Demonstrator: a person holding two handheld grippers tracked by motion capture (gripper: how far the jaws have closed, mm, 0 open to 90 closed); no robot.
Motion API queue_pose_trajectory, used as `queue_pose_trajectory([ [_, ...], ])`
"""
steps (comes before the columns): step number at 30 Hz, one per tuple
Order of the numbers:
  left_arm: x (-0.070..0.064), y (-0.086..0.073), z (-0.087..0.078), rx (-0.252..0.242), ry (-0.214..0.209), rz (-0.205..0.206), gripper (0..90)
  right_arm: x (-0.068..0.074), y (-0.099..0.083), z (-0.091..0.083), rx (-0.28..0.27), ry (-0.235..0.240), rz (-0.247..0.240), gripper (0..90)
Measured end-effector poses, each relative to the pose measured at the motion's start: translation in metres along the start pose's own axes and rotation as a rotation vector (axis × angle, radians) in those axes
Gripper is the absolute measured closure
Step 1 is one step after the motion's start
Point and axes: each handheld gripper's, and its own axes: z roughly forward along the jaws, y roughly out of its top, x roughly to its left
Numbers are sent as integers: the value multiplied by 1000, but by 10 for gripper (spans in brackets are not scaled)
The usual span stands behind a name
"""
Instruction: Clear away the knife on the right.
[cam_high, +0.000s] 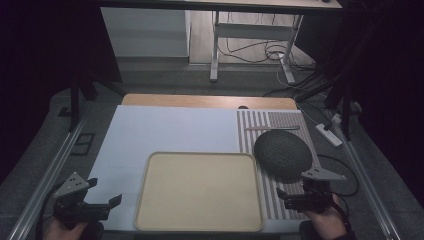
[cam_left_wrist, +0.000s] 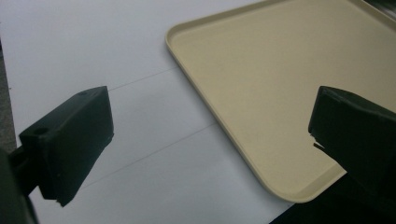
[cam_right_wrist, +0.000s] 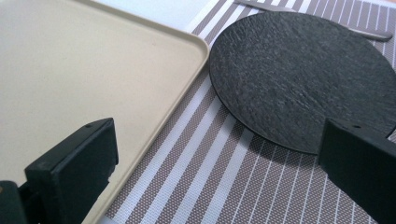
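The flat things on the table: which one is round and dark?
The black disc on the striped mat, near the right tool. The beige tray is also flat, but rectangular and pale.

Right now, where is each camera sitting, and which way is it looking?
High view: above the table, looking forward and down; hands hold left gripper and right gripper.
Left gripper view: between its open jaws, toward the beige tray.
Right gripper view: between open jaws, toward the black round mat.
All three share the tray.
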Motion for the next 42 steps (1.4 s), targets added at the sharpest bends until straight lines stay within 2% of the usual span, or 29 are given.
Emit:
queue_pose_trajectory([
  [7, 1, 0, 0, 0, -8, -6, 16, 0, 0, 0, 5, 6, 4, 0],
  [31, 2, 0, 1, 5, -9, -14, 20, 5, 2, 4, 45, 23, -53, 0],
  [36, 2, 0, 1, 6, -9, -15, 21, 4, 3, 5, 35, 24, -45, 0],
  [42, 2, 0, 1, 7, -8, -15, 21, 5, 6, 8, 19, 54, -30, 0],
])
